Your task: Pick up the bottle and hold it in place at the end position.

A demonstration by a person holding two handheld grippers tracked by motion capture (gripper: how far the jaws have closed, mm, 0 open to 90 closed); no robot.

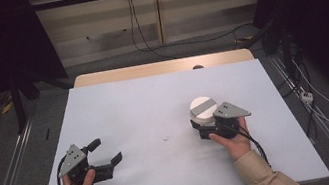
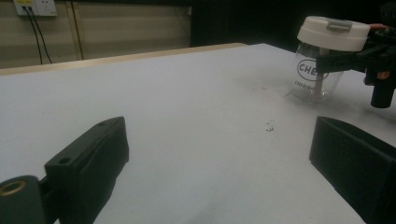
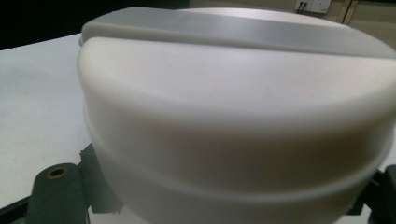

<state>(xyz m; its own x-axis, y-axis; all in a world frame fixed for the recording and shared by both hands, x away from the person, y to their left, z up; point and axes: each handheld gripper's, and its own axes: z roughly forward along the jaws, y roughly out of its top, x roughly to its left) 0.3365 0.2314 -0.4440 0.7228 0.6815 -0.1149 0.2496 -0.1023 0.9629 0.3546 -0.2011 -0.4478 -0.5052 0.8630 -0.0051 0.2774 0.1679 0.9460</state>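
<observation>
Sideways, the left claw's view reveals the jar point(image 2: 322, 70) as clear glass, right claw point(image 1: 208, 125) gripping it; left claw point(image 1: 107, 155) open.

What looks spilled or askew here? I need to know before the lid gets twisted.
Little stands out. The jar stands upright with its white lid seated level, the right gripper shut on it. Only a few small dark specks mark the white table near its middle.

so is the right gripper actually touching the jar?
Touching. In the left gripper view the right gripper has its jaws clamped on the clear jar just under the white lid; the right gripper view agrees.
</observation>
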